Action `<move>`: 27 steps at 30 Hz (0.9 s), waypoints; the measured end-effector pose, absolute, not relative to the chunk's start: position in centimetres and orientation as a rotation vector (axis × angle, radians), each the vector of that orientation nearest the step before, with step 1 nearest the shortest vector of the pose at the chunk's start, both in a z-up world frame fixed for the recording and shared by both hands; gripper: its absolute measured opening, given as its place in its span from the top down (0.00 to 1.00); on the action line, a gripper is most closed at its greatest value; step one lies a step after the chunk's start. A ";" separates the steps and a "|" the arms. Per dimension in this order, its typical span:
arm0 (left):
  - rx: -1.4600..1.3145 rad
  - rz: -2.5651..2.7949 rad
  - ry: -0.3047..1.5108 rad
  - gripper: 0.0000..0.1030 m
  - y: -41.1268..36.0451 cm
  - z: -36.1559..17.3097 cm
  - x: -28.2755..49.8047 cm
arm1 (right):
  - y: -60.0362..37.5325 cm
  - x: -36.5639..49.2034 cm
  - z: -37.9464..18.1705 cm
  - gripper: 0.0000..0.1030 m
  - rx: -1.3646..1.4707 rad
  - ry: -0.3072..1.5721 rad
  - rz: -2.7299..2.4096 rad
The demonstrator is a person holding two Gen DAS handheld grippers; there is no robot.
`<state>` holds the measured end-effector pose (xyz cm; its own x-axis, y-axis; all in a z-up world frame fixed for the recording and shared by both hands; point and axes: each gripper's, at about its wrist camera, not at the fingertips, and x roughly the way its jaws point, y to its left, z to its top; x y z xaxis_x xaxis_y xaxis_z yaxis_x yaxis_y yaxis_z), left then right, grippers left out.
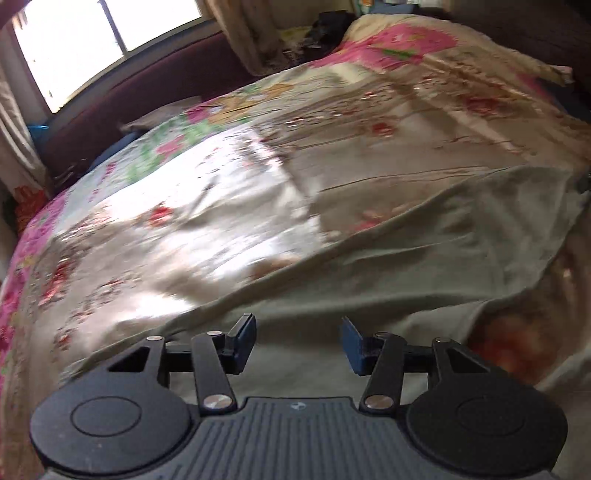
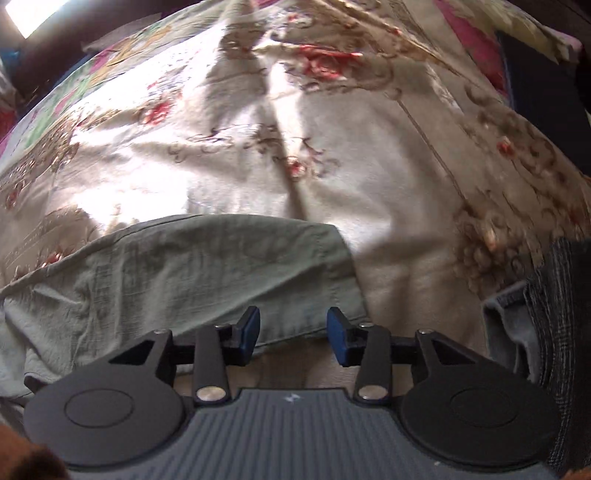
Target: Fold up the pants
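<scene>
Olive-green pants [image 1: 424, 258] lie spread on a floral bedsheet [image 1: 184, 221], reaching from the lower middle to the right edge of the left wrist view. My left gripper [image 1: 298, 332] hovers over the cloth, open, with nothing between its blue pads. In the right wrist view one end of the pants [image 2: 207, 258] lies flat with its hemmed edge toward the right, on the same bedsheet [image 2: 258, 147]. My right gripper [image 2: 293, 325] is open just above the near corner of that end. Its pads do not press the cloth.
A bright window [image 1: 110, 29] and a dark maroon bed frame [image 1: 147, 85] stand behind the bed. A bunched floral quilt [image 1: 406, 40] lies at the far end. A grey-blue cloth [image 2: 513, 321] and dark checked fabric [image 2: 569, 332] sit at the right edge.
</scene>
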<state>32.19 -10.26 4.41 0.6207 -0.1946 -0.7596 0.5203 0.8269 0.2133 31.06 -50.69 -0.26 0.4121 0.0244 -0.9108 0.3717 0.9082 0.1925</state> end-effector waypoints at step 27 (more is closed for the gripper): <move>0.484 -0.768 0.824 0.34 -25.7 1.7 28.5 | -56.6 24.5 -1.5 0.88 0.618 1.101 -0.375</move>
<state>28.55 -25.70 1.68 0.4406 -0.4140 -0.7965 0.7655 0.6368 0.0925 24.52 -56.56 -1.54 0.4160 0.0185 -0.9092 0.5694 0.7743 0.2762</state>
